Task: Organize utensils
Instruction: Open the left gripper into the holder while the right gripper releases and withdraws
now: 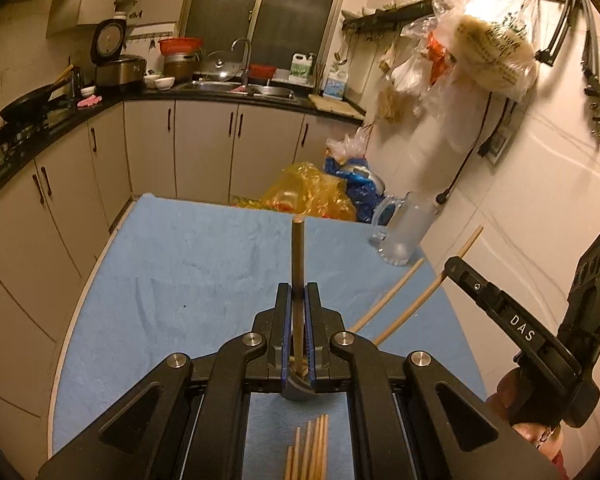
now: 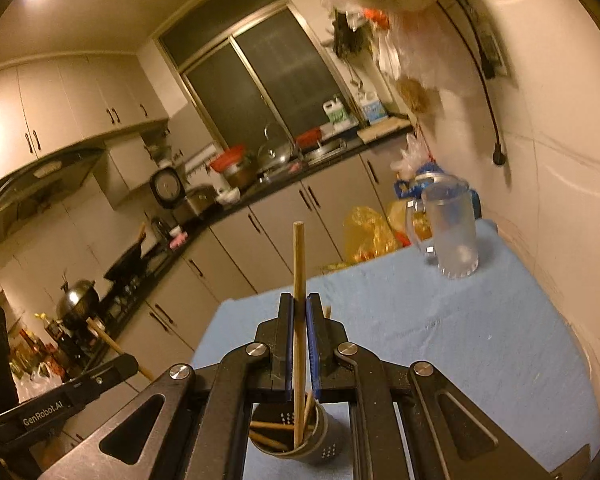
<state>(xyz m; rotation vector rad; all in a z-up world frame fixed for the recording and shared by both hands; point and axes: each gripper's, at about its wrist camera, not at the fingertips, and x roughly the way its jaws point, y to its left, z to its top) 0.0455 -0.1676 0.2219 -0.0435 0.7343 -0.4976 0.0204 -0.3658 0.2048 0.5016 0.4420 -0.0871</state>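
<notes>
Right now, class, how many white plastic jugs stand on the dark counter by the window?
2. The green-labelled white plastic jug stands right of the steel sink; the blue-labelled jug stands further right, beside the wooden chopping board. Others may hide behind clutter.

Each black gripper, left [image 1: 298, 300] and right [image 2: 299, 312], has blue pads [image 1: 286, 320] pressed on a plain tan wooden chopstick [image 1: 298, 264], and the surface [image 1: 172, 272] beneath is pale blue cloth. Below the right gripper stands a dark grey holder [image 2: 324, 440] patterned with small white dots. Ahead and to the right is a frosted clear mug [image 2: 452, 232]; beyond it lies a yellow plastic bag [image 1: 312, 192].
</notes>
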